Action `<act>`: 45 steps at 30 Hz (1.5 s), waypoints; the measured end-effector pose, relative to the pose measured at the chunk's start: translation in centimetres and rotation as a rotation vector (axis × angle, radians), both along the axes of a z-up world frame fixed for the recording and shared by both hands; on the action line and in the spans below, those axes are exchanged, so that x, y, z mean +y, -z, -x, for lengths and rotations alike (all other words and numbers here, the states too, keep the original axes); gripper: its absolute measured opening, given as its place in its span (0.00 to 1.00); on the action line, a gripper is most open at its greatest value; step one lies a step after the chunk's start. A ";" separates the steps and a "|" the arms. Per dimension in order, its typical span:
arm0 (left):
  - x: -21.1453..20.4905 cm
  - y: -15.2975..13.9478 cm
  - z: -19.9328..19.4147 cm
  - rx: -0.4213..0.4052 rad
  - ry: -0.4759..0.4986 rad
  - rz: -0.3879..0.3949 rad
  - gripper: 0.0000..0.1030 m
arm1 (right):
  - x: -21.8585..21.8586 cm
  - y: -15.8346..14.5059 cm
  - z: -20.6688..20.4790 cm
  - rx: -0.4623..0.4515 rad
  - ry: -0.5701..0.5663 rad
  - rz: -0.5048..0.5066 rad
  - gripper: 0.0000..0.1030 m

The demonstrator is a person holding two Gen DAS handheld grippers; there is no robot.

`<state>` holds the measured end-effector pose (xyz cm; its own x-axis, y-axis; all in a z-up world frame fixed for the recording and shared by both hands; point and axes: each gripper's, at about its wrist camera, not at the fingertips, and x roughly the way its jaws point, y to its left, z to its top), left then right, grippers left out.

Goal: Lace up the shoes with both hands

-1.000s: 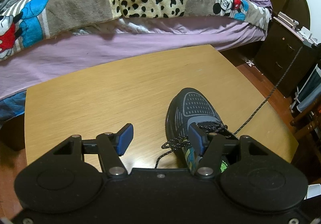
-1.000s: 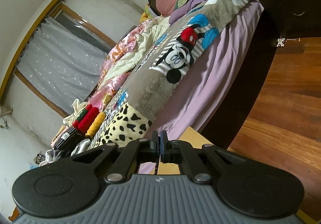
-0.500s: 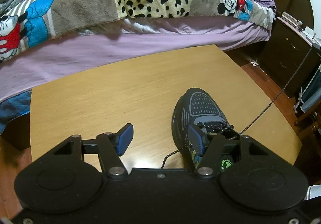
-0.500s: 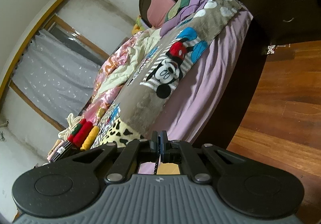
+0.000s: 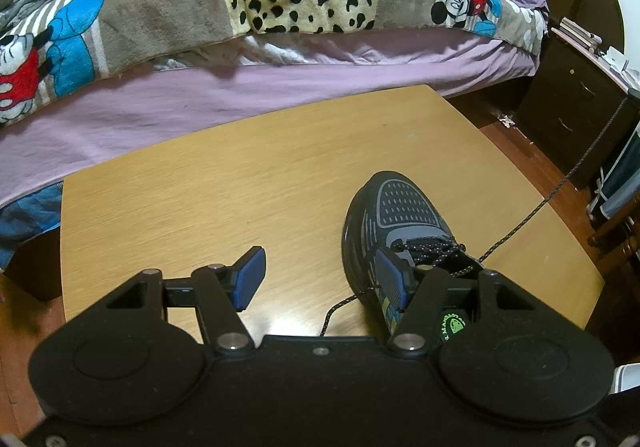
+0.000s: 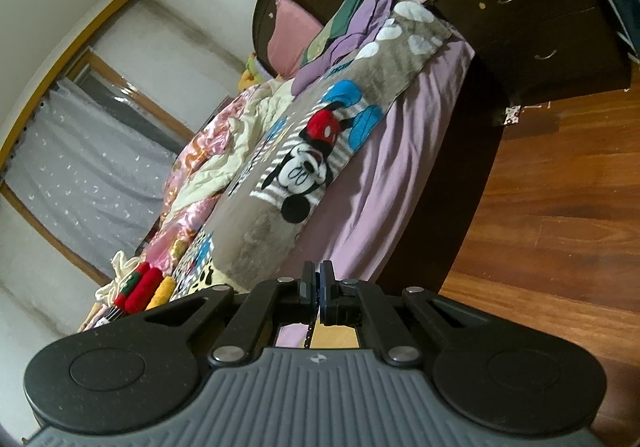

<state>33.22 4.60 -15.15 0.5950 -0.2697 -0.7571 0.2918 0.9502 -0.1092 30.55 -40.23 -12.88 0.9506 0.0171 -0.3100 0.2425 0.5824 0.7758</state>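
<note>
Now my right gripper (image 6: 318,289) is clamped on the lace (image 5: 532,213), drawing it taut off the shoe (image 5: 400,231) on the table (image 5: 240,199). Left gripper (image 5: 318,281) gapes empty beside it. I'd pull steadily, keeping the shoe from sliding.

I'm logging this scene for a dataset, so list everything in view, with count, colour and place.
shoe: one, dark grey, right side of table
lace: one, black speckled, stretched taut from shoe off to the right
table: one, light wood, beside bed
bed: one, lilac sheet, cartoon blanket, behind table
nightstand: one, dark brown, right of bed
left gripper: black, jaws open beside shoe
right gripper: black, jaws shut on lace
</note>
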 end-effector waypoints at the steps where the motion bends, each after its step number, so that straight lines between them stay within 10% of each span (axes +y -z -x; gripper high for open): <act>1: 0.0 0.0 0.0 0.000 0.000 -0.001 0.58 | -0.1 0.1 0.1 0.001 0.005 -0.001 0.04; 32: -0.5 0.0 0.1 0.002 0.013 -0.013 0.58 | -3.5 -0.6 2.4 -0.031 0.144 0.063 0.04; 45: -0.3 0.0 0.4 0.004 0.018 -0.016 0.58 | -0.8 -2.5 1.1 -0.061 0.033 0.142 0.04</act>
<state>32.86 4.31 -15.13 0.5874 -0.2682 -0.7635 0.3086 0.9464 -0.0950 29.50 -41.02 -10.33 0.9669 -0.0544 -0.2492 0.2186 0.6799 0.6999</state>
